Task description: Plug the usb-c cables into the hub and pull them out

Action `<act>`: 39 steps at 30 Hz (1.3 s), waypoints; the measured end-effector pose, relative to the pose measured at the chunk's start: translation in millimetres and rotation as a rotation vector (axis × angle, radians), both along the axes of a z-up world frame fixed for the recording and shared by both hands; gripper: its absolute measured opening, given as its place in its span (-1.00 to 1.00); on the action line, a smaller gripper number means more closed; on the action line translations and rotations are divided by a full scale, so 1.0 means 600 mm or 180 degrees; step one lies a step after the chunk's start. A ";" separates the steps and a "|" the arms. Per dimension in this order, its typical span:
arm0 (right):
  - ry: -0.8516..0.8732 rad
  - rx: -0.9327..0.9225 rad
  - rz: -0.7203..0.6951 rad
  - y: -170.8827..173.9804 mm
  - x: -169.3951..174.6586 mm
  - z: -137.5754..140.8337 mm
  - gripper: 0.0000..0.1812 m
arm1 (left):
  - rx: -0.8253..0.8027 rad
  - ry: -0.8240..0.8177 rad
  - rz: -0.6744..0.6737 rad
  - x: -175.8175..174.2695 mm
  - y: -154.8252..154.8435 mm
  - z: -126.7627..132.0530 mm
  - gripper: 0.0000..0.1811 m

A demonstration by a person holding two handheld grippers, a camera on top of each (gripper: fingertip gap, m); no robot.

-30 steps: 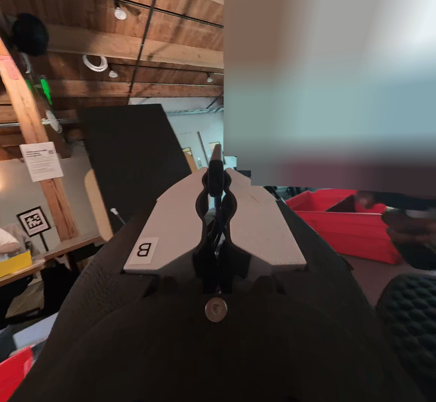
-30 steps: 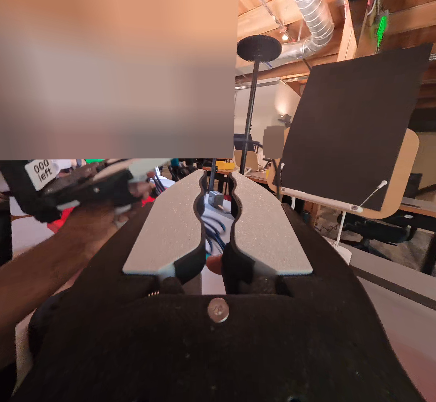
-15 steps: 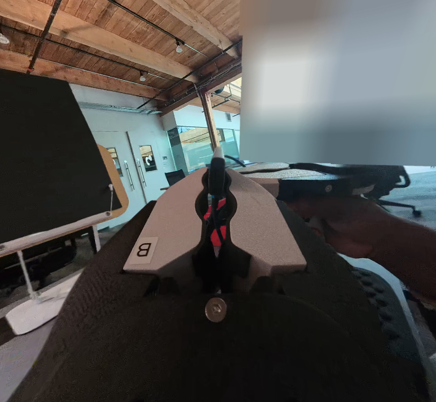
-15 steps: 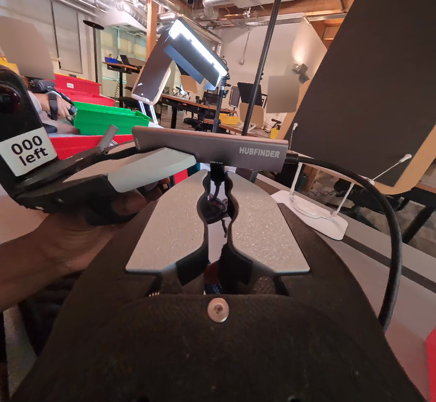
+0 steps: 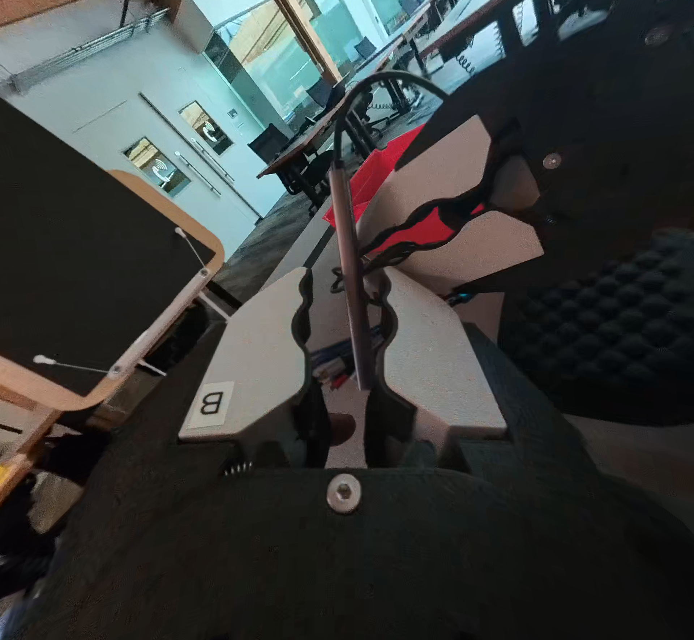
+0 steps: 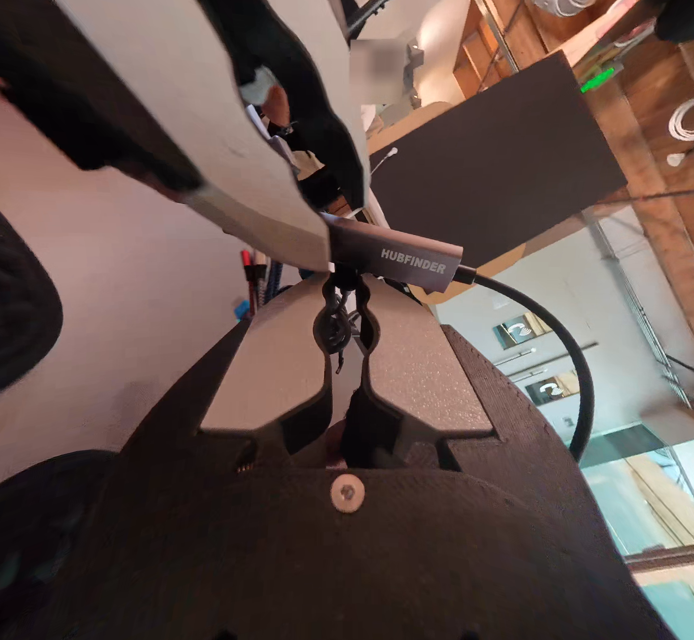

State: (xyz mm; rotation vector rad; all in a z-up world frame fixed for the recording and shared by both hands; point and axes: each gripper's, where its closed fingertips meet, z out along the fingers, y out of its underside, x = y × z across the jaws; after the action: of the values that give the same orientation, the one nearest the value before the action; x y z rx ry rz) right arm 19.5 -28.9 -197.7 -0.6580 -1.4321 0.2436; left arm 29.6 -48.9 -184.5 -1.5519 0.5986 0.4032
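Observation:
The grey hub hangs in the air with its thick black lead curving off its right end. My right gripper is shut on the plug of a black braided usb-c cable, and the plug sits in the hub's lower edge. In the left wrist view the hub shows edge-on as a thin bar. My left gripper stands open around it, with the hub against the right finger. The right gripper shows beyond, at the hub's side. The left gripper covers the hub's left end.
A black board on a wooden stand stands to the left and also shows in the right wrist view. A red bin sits behind the hub. A black foam mat lies at right. Pens and blue cables lie on the table. Left and right tips are no more than a few centimetres apart.
My left gripper was shut on the hub and now stands open around it. Both grippers have rolled and swung. The right gripper still holds the cable plug at the hub.

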 end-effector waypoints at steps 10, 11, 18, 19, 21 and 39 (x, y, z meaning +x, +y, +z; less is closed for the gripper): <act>0.0092 -0.0236 0.0261 -0.019 -0.005 0.005 -0.90 | 0.0192 -0.0543 -0.0241 0.010 0.006 0.013 -0.93; 0.0050 -0.0300 0.0271 -0.019 -0.008 0.001 -0.90 | 0.0188 -0.0529 -0.0176 0.008 0.007 0.010 -0.93; -0.0107 -0.0478 0.0395 -0.025 -0.024 -0.029 -0.90 | -0.0035 -0.0718 0.0118 -0.009 0.002 -0.017 -0.93; -0.0120 -0.0492 0.0424 -0.026 -0.026 -0.033 -0.89 | -0.0053 -0.0739 0.0167 -0.012 0.001 -0.020 -0.94; -0.0146 -0.0485 0.0443 -0.030 -0.029 -0.037 -0.89 | -0.0038 -0.0815 0.0233 -0.015 -0.002 -0.024 -0.94; -0.0526 -0.0954 0.0649 -0.042 -0.061 -0.094 -0.89 | -0.0247 -0.0795 0.0778 -0.052 -0.003 -0.077 -0.95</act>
State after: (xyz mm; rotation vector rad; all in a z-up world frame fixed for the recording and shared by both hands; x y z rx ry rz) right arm -17.0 -54.0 -253.9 -0.7892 -1.6401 0.5834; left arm -1.6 -50.8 -230.6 -1.7250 0.2336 0.3652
